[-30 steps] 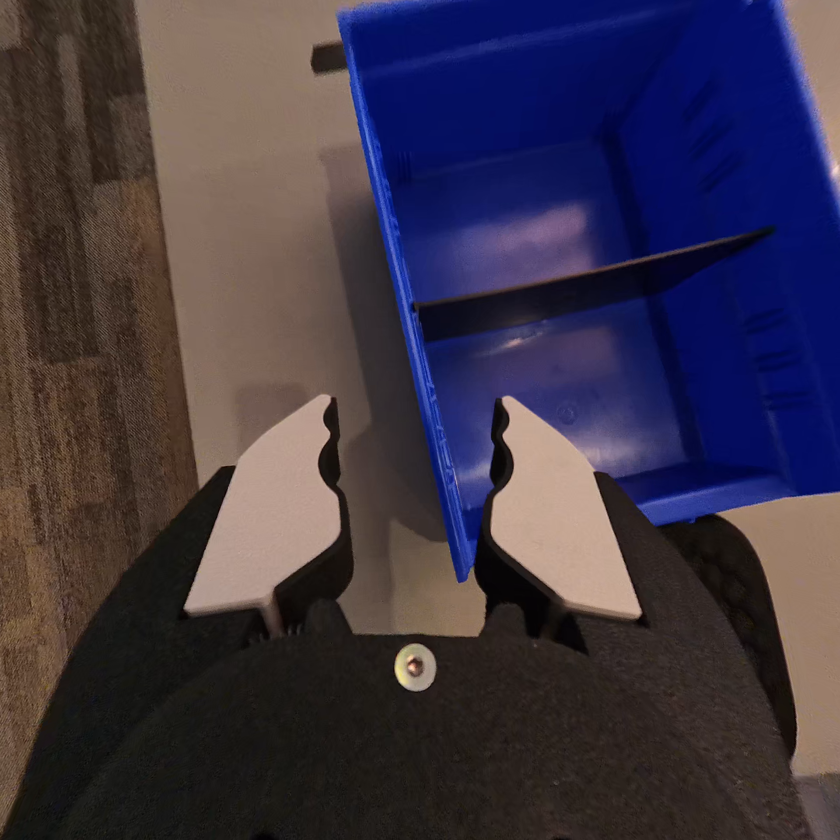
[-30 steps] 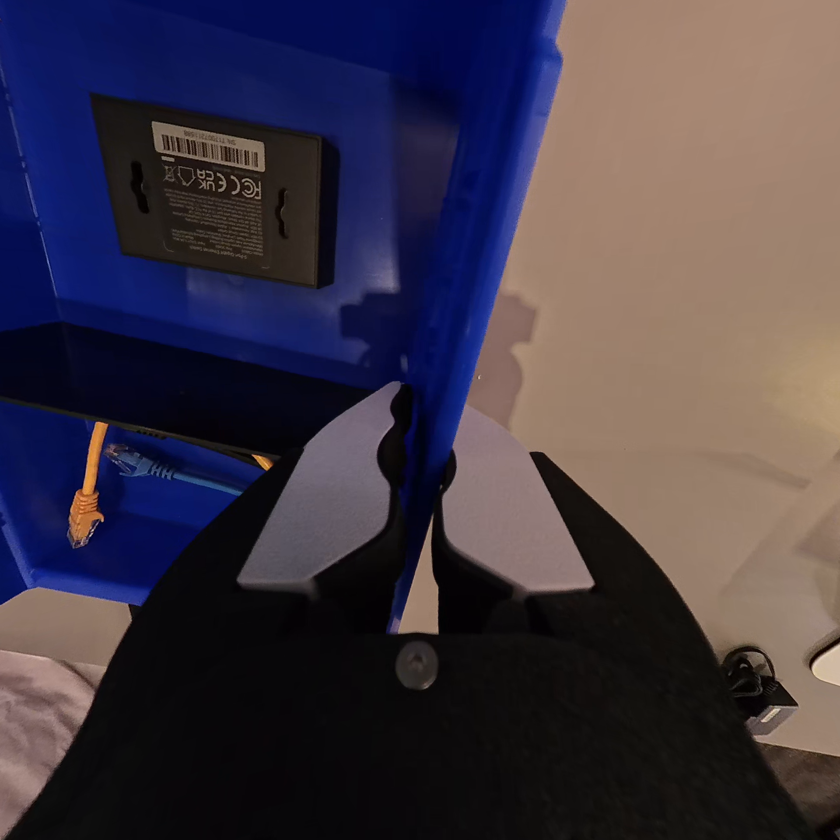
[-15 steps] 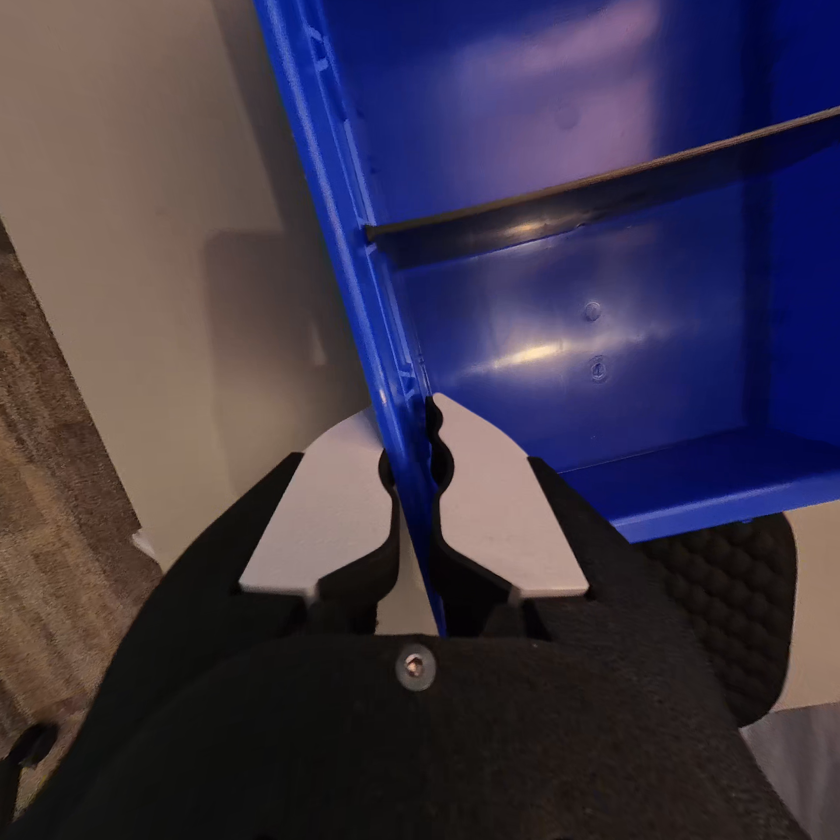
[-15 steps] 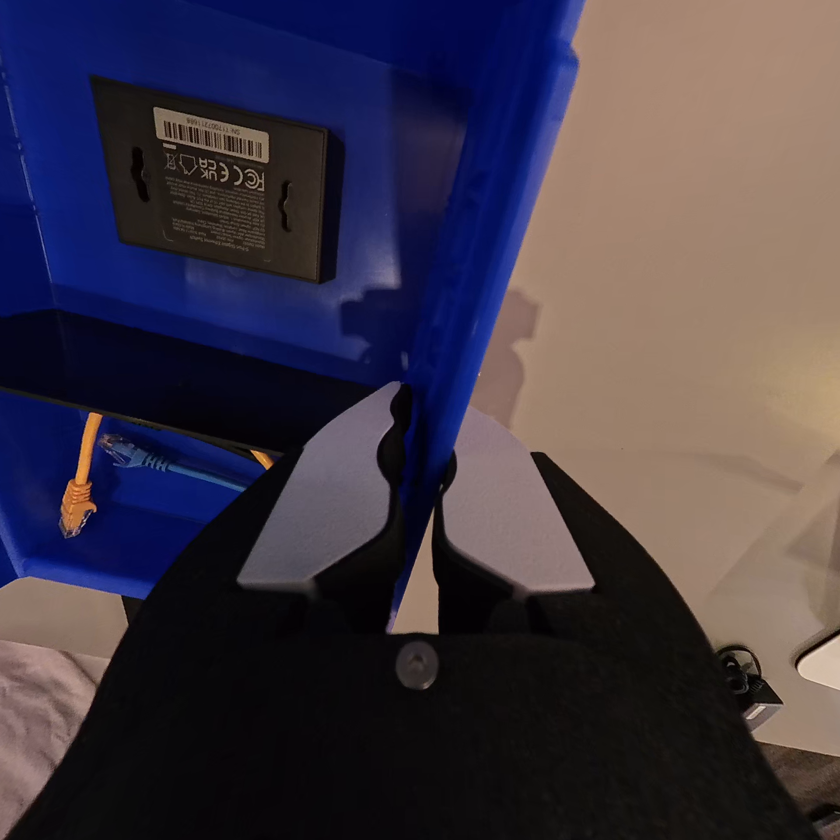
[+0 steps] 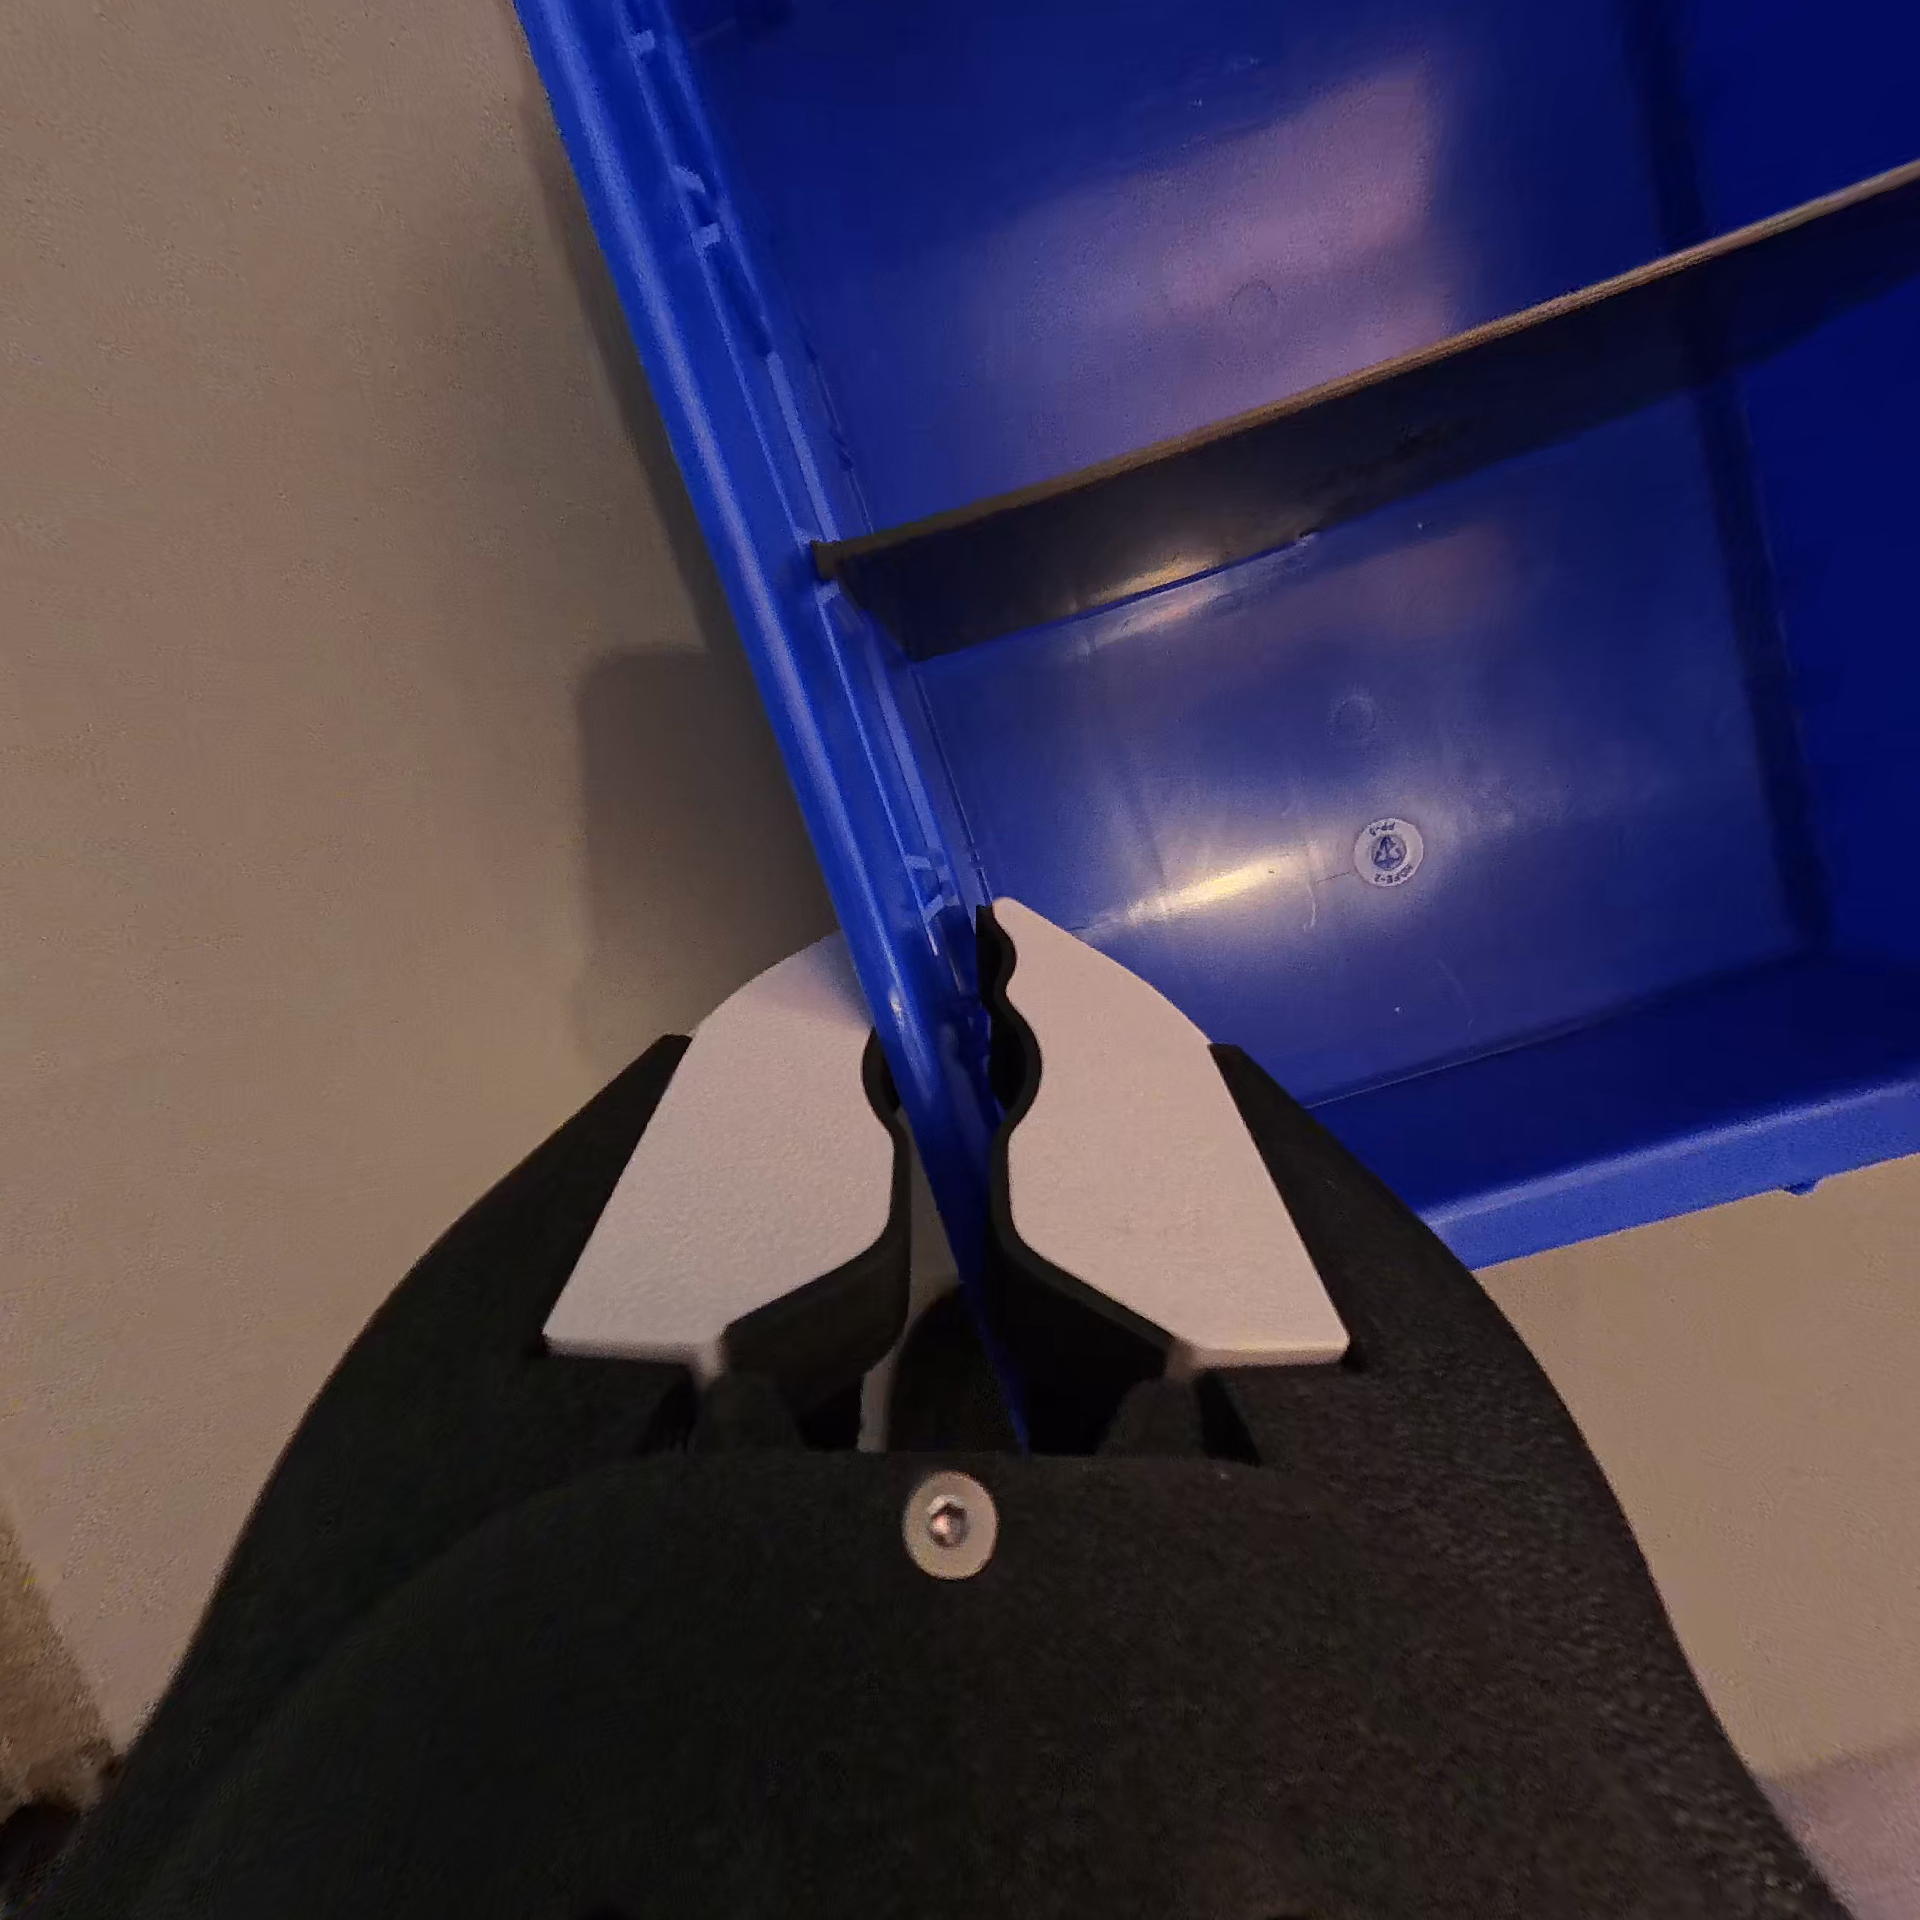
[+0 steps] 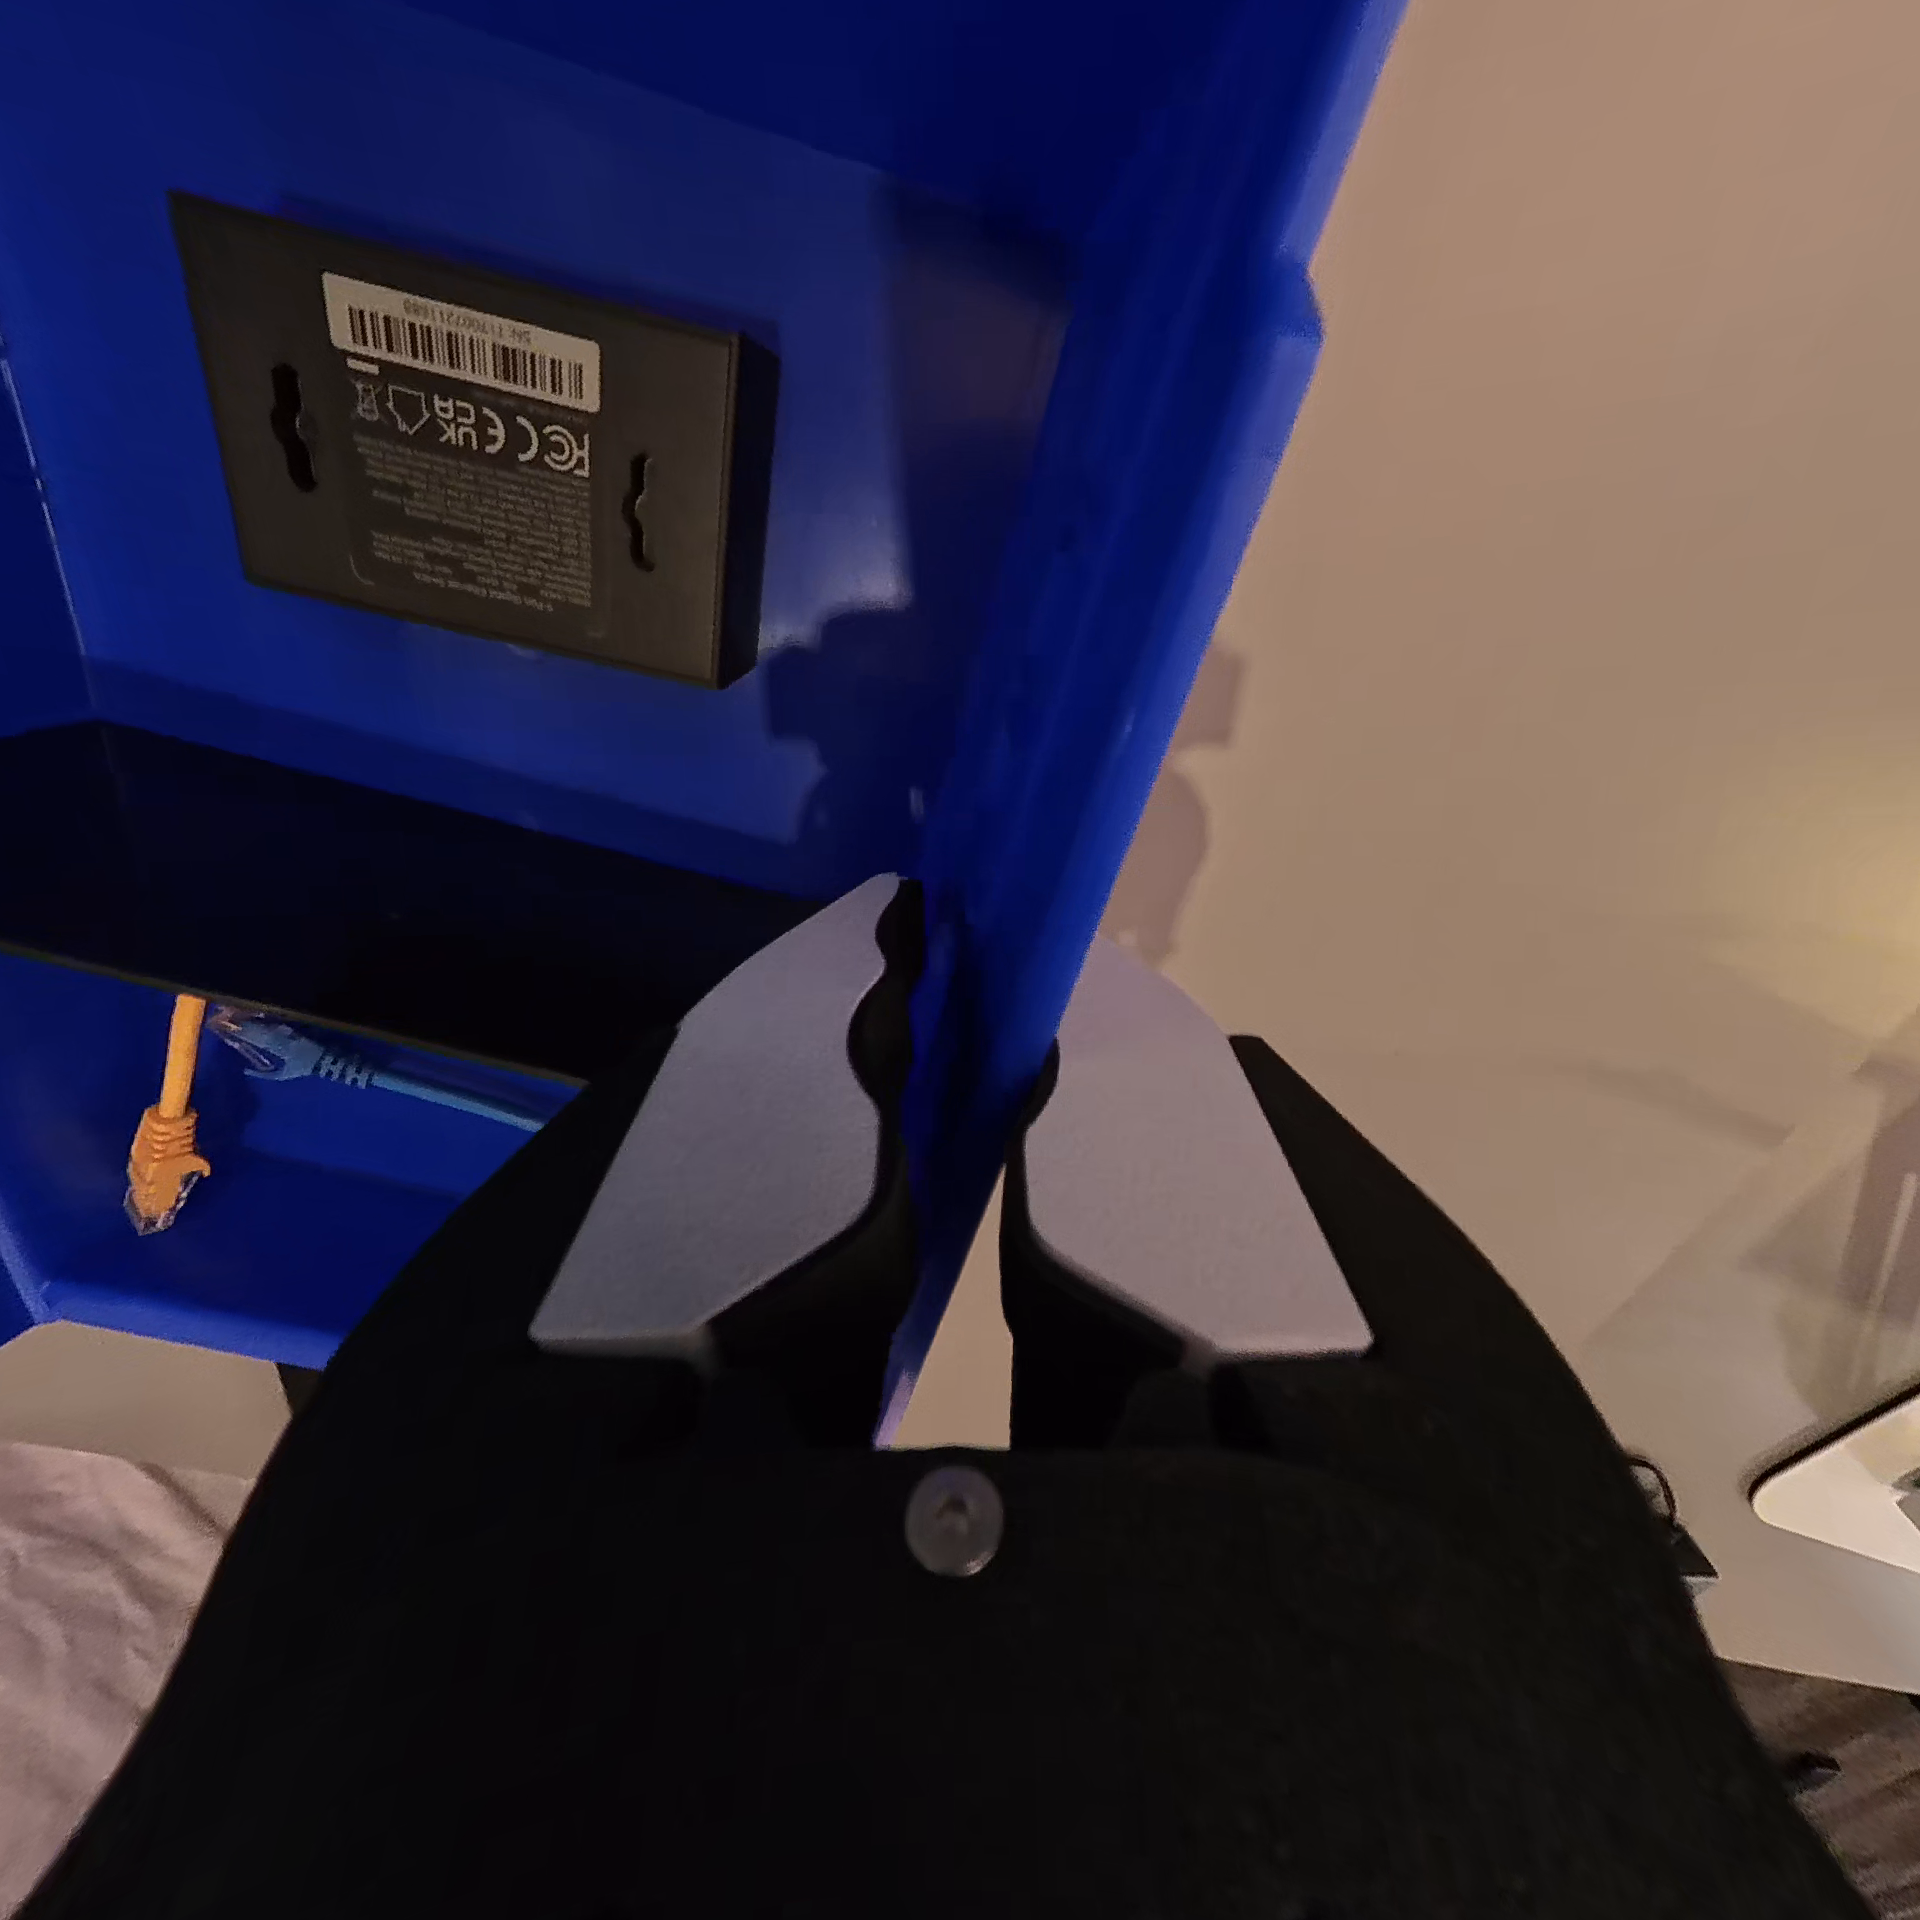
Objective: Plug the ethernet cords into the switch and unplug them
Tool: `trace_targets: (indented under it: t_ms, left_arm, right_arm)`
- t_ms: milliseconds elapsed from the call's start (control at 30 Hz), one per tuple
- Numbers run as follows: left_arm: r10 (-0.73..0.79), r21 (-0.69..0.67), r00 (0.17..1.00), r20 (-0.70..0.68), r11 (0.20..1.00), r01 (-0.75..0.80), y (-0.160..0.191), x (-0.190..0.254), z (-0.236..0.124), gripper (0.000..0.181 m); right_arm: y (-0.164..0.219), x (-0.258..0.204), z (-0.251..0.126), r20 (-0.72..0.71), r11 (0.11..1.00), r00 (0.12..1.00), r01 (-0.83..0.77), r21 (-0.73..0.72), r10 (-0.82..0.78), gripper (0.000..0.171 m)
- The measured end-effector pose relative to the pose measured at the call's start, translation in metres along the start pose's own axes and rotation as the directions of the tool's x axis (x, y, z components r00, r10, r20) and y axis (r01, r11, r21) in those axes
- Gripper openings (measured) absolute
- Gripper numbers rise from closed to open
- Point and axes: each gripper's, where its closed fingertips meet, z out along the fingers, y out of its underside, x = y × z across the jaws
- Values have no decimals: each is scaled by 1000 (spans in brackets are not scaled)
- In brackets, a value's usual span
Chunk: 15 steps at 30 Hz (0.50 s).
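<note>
A blue plastic bin (image 5: 1299,436) with a black divider (image 5: 1351,457) fills both wrist views. My left gripper (image 5: 935,997) is shut on the bin's left wall. My right gripper (image 6: 971,966) is shut on the bin's right wall (image 6: 1122,520). In the right wrist view a black switch (image 6: 478,447) lies underside up in the far compartment. An orange ethernet cord (image 6: 166,1132) and a blue ethernet cord (image 6: 312,1060) lie in the near compartment, their plugs free; my gripper hides the rest of them.
The bin sits over a beige tabletop (image 5: 312,623). A grey cloth (image 6: 94,1600) lies at the near left in the right wrist view. A white object (image 6: 1839,1496) and a small black item (image 6: 1673,1527) sit at the table's right edge. The gap from one gripper's tips to the other's is roughly 65 cm. The black switch (image 6: 478,447) lies some 10 cm from my right tips, 60 cm from my left tips.
My left gripper moved from open beside the bin onto its left wall and closed on it. The right gripper stayed clamped on the right wall. The bin and its contents shifted slightly in view.
</note>
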Motion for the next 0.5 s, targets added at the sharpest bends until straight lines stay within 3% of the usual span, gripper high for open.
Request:
trace_targets:
  t_ms: [200, 500]
  left_arm:
    - [28, 30, 1000, -1, 999, -28, -16, 69, 5, 11]
    - [133, 35, 991, -23, 991, -133, -35, 144, 11, 22]
  right_arm:
    - [-9, -6, 1, 5, 999, 999, -48, 3, 48, 6]
    - [-27, -73, 5, 129, 997, 989, -72, -22, 74, 5]
